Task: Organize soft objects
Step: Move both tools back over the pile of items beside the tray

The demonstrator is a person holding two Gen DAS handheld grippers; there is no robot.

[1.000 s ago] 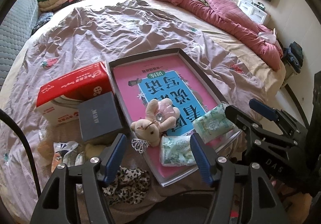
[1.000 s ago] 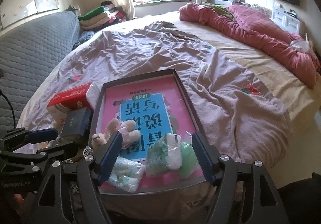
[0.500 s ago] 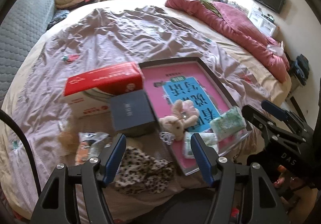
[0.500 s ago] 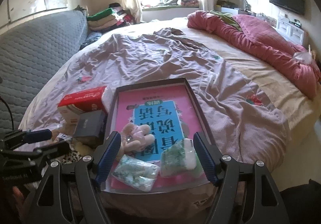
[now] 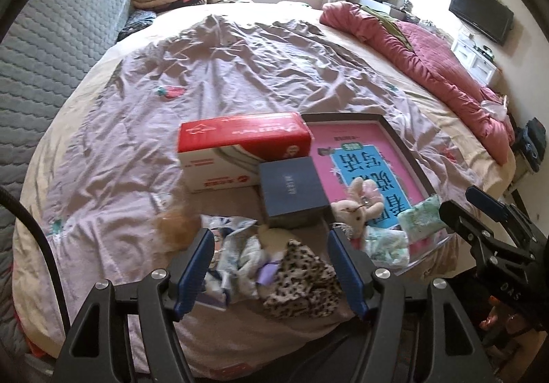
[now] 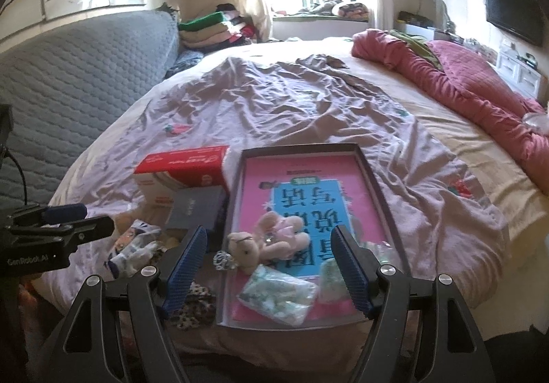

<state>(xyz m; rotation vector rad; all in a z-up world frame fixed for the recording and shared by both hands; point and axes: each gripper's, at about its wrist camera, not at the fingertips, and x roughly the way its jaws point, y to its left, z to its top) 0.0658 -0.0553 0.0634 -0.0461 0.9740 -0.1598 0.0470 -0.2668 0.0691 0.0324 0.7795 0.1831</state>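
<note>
We see a wide stretch of rumpled lilac bedspread (image 5: 240,67) lying bare beyond the clutter, while everything we work with crowds the near edge of the bed. The dark-rimmed tray (image 6: 384,208), lined with a pink and blue sheet, sits right at that edge, with a red and white tissue box (image 5: 240,149) just beside its left rim and a dark blue box (image 5: 291,190) touching the tissue box's front. In the tray lie a pink plush rabbit (image 6: 271,242), its head over the left rim, and two green-patterned soft packets (image 6: 278,293) near the front wall. Left of the tray, on the bedspread, a leopard-print cloth (image 5: 302,280) and a crumpled printed wrapper (image 5: 233,245) are heaped together. Our left gripper (image 5: 271,266) hangs above that heap, jaws well apart and gripping nothing. Our right gripper (image 6: 267,266) hovers over the tray's front-left corner, likewise spread wide and empty, touching nothing.
</note>
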